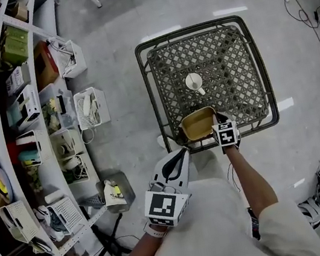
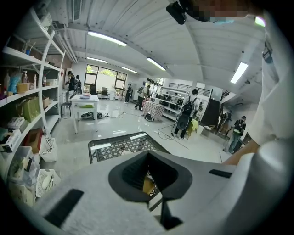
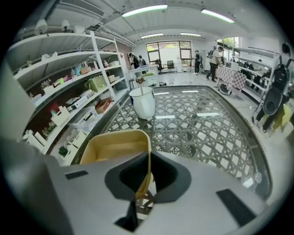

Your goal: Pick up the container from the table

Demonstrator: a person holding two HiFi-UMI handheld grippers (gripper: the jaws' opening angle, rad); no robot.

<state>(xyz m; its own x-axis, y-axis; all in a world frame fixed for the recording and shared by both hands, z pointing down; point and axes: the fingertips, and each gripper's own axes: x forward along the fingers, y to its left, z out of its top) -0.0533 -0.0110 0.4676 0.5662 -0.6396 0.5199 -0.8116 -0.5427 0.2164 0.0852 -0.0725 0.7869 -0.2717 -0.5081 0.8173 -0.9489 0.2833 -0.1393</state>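
Lift straight up with the right gripper (image 1: 216, 122), clenched on the thin 3 o'clock wall of the yellow plastic container (image 1: 198, 125) with one jaw inside and one outside. Expect a tilt toward 9 o'clock from so off-centre a pinch. Counter it by holding the wrist level, rising slowly and squeezing firmly without bowing the soft wall. Look for the container at the 6 o'clock edge of the lattice-top table (image 1: 147, 83), just inside the dark rim. Clear that rim before drawing back toward 6 o'clock. Steer away from the white cup (image 1: 194, 82) at the table's centre, toward 12 o'clock from the container and well apart from it. Leave the left gripper (image 1: 181, 154) back near the torso, at about 7 o'clock from the container, jaws pressed together on nothing. Bring it under the free side only if the tub sags. Cannot tell whether the base rests on the lattice or hangs just above it, the underside being out of sight in every view. Looks empty inside from the right gripper view, though masked at the near corner by the gripper's own body. Shows in the left gripper view only as a yellow sliver through the gap below the closed tips. No sight of the table legs beneath the top. Hard to say whether glass covers the lattice; probably so, judging by the reflected ceiling lights. Too cluttered and small to itemise along the shelving (image 1: 11, 120) at 9 o'clock.
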